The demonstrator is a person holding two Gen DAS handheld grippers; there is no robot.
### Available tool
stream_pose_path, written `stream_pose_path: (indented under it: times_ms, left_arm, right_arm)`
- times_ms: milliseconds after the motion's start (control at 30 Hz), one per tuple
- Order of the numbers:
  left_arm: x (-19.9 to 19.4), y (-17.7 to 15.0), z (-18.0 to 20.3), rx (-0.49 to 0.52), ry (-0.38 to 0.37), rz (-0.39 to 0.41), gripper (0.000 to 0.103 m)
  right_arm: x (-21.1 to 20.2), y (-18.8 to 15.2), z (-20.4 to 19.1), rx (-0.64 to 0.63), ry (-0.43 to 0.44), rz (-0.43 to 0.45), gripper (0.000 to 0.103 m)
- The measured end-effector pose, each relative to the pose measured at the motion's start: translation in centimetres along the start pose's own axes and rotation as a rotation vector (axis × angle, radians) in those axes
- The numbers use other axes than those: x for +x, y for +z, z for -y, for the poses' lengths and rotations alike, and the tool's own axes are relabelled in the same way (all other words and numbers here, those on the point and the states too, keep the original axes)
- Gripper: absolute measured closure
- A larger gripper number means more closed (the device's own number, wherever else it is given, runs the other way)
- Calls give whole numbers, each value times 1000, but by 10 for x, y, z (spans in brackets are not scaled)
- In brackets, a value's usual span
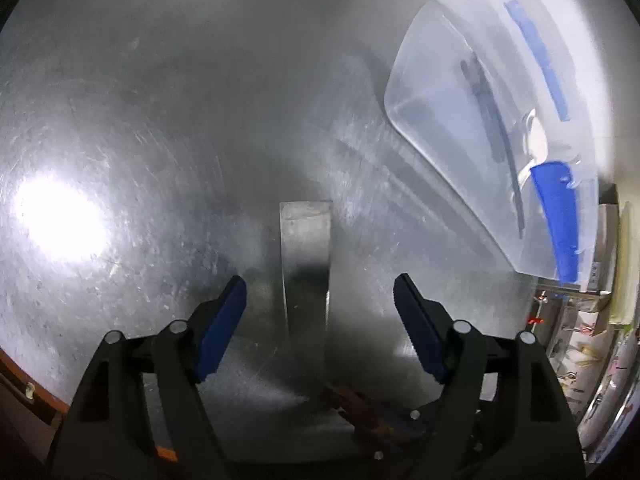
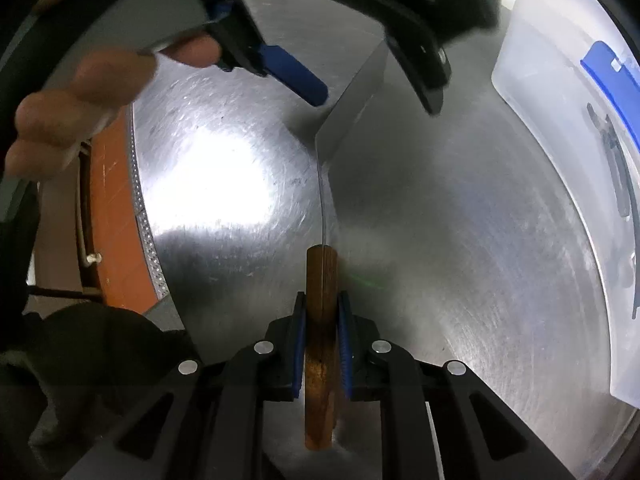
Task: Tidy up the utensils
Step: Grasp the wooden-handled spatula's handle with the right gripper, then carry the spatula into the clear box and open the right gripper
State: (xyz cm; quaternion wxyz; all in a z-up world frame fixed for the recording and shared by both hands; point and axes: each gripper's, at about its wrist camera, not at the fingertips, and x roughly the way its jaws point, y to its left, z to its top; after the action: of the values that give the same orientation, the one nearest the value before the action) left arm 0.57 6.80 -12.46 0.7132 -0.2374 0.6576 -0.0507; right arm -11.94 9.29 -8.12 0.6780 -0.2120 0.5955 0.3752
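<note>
Gripping the wooden handle (image 2: 321,320), the right gripper (image 2: 322,336) holds the metal spatula (image 2: 352,108) steady so it can be taken by the wide-open left gripper (image 1: 320,320).

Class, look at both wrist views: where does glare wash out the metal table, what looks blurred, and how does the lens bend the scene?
Left wrist view: glare burns a white patch on the metal table; the plastic bin smears softly. Right wrist view: glare blooms centre-left, the hand is blurred, and the table edge bows in a fisheye curve.

Scratched steel tabletop (image 1: 168,128) with bright glare, orange-brown floor (image 2: 116,208) beside.
</note>
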Motion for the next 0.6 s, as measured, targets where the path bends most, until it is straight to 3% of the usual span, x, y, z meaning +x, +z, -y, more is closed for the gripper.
stream_pose_path:
  times_ms: [100,233,600]
  left_arm:
    - [10,-1,7,5,23,-12,67]
    - [14,1,9,-5,73,10,90]
    - [-7,-10,-6,-43,22,83,92]
  right_arm:
    - [4,-3,-8,-21,-15,0,85]
    - [9,-2,-10,-18,-8,5,85]
    - [-19,-11,19,-73,-38,12,85]
